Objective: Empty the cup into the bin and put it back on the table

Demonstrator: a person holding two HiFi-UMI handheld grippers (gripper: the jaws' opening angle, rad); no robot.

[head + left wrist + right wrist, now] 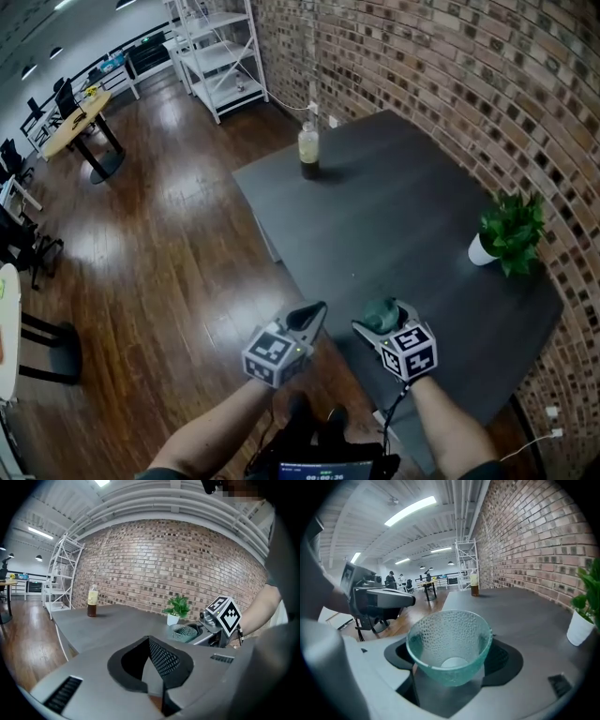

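My right gripper (pixel 380 319) is shut on a green dimpled glass cup (pixel 378 311), held over the near edge of the dark grey table (pixel 403 216). In the right gripper view the cup (pixel 450 641) sits upright between the pads (pixel 506 658), its mouth tipped a little toward the camera. Only its pale round bottom shows inside. My left gripper (pixel 314 316) hovers just left of it, off the table's edge over the wood floor. Its jaws meet at the tips (pixel 148 638) with nothing between them. The cup (pixel 183 632) also shows in the left gripper view. No bin is in view.
A bottle of dark liquid (pixel 308 150) stands at the table's far end. A small potted plant (pixel 506 234) sits by the brick wall on the right. White shelving (pixel 220 52) and a round desk (pixel 80 122) stand across the wood floor.
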